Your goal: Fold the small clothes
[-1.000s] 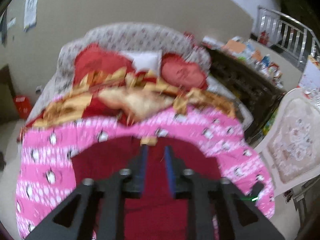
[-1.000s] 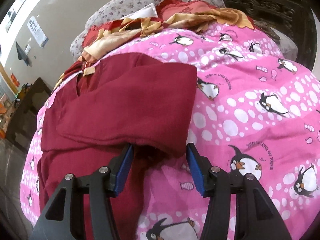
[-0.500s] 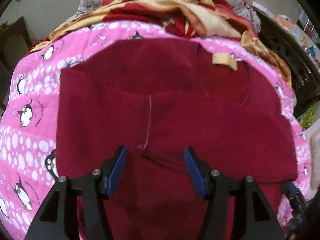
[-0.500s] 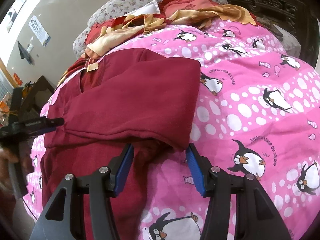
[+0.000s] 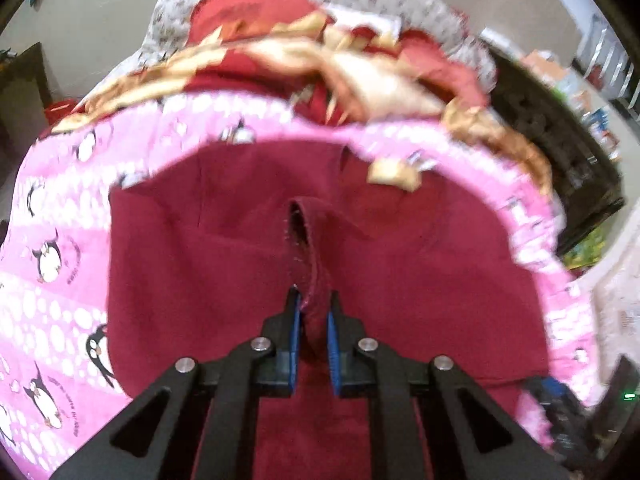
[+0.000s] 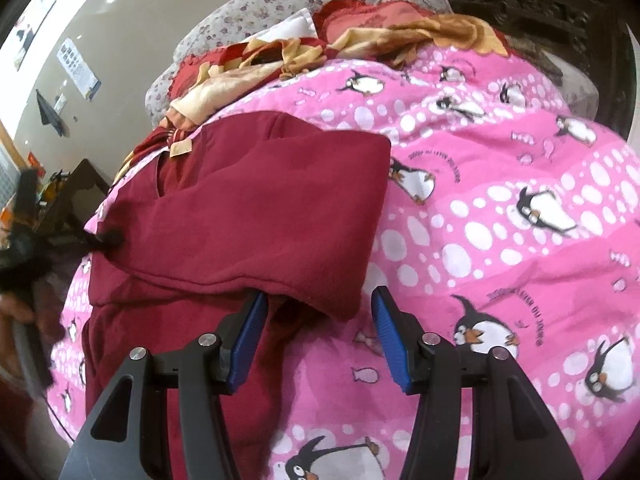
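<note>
Left jaws just closed, pinching maroon garment (image 5: pixel 224 264) fold.

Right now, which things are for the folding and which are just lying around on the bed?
For the folding:
- dark red garment
- left gripper, just closed on a pinched-up fold of it
- right gripper, open at its near edge

Just lying about:
- pink penguin blanket underneath
- red and gold bedding
- flowered headboard

Left gripper (image 6: pixel 96 238) motion-blurred at left frame edge, maroon garment (image 6: pixel 248 220) cut off at bottom, shelf clutter (image 5: pixel 592 92) upper right blurred, unidentifiable.
</note>
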`<state>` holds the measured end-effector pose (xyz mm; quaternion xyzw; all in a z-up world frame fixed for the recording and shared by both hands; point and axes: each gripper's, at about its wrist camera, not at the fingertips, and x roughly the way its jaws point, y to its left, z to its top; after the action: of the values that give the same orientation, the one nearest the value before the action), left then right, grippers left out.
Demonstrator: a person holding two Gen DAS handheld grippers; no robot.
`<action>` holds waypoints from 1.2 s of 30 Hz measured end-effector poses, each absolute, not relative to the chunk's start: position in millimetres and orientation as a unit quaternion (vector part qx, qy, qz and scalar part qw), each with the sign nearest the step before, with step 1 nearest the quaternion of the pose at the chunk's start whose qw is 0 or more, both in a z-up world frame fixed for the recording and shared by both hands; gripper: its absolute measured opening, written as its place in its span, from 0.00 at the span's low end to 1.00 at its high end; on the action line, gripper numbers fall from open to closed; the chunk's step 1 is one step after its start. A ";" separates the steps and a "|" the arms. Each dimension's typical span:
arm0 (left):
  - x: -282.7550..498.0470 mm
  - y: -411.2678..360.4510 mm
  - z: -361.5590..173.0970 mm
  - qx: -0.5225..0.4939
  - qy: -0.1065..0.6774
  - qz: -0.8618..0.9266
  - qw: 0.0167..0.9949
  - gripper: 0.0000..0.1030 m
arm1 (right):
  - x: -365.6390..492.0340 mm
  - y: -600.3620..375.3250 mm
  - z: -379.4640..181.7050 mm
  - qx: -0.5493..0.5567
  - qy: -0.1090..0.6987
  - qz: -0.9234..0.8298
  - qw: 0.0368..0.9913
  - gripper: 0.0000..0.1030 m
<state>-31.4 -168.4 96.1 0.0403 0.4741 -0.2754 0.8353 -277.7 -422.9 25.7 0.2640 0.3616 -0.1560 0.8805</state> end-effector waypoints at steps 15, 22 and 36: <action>-55.1 -171.4 224.2 -0.023 0.395 -0.353 0.848 0.11 | -252.8 -399.0 33.0 0.145 0.369 -0.175 0.901 0.67; -38.9 -149.9 184.1 -0.026 0.421 -0.311 0.851 0.11 | -279.1 -433.9 49.5 0.226 0.294 -0.233 0.899 0.56; -12.9 -110.1 56.9 -0.012 0.506 -0.210 0.837 0.11 | -308.6 -433.6 46.1 0.268 0.317 -0.148 0.898 0.59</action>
<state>-12.9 -110.1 56.9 -0.0125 0.5059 -0.2098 0.8366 -308.6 -433.6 46.1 0.2677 0.3170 -0.1482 0.8977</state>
